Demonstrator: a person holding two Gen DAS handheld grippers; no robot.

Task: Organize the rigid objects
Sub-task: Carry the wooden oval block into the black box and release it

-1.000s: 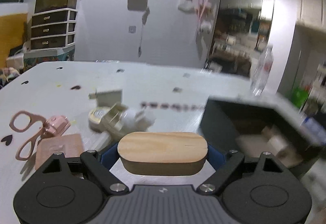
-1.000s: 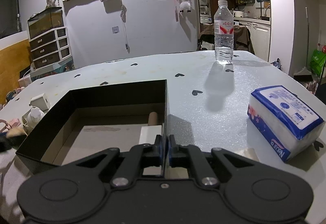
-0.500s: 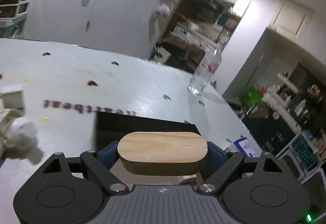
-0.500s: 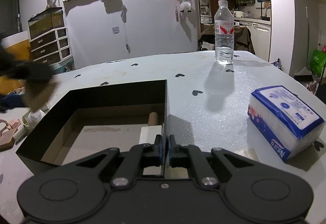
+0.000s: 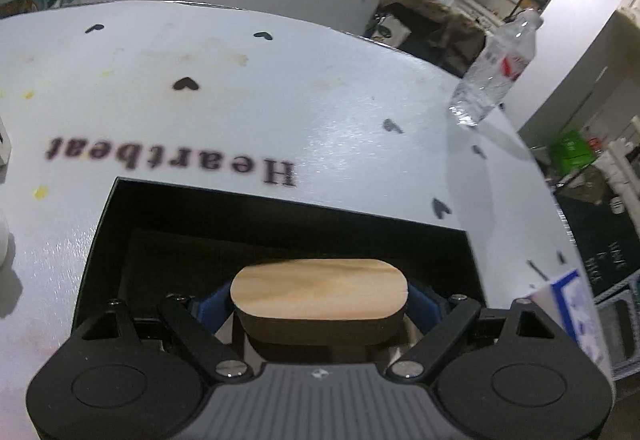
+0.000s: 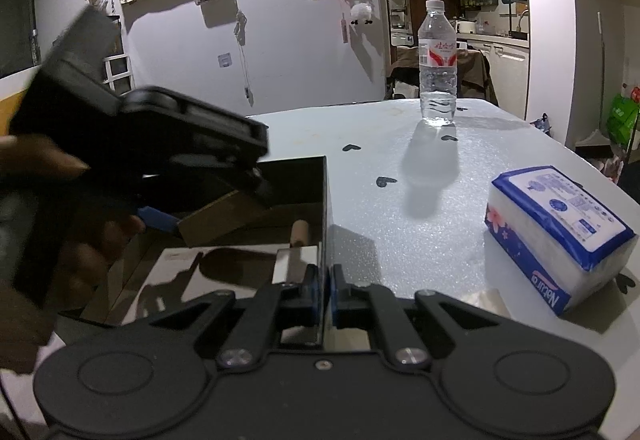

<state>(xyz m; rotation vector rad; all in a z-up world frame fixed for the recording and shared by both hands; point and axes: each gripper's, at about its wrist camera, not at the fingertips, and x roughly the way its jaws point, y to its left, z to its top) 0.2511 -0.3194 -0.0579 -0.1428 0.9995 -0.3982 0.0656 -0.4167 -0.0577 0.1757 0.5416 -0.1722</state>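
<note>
The wooden block (image 5: 320, 290), an oval-ended slab with a pale grain face and a darker band round its edge, sits crosswise between the blue-padded jaws of the left gripper (image 5: 320, 304), which stand wide and press on its two rounded ends; in the right wrist view it hangs tilted above the open black box (image 6: 324, 200), not yet resting on the floor of it. I judge it stiff and fairly light, solid enough that a firm squeeze will not mark it, though the smooth curved ends could let it twist or slide between the pads, so a hold across the flat long sides would be steadier than this end-to-end one. The right gripper (image 6: 325, 280) is pinched shut on the thin wall of the box at 6 o'clock in its own view, steadying it. Inside the box lie a pale card and a small wooden roll (image 6: 300, 232), near the held wall. On the white table (image 5: 240, 112), the water bottle (image 6: 437, 64) stands at 1 o'clock of the box, well apart, and a blue-and-white tissue pack (image 6: 556, 232) lies at 3 o'clock.
</note>
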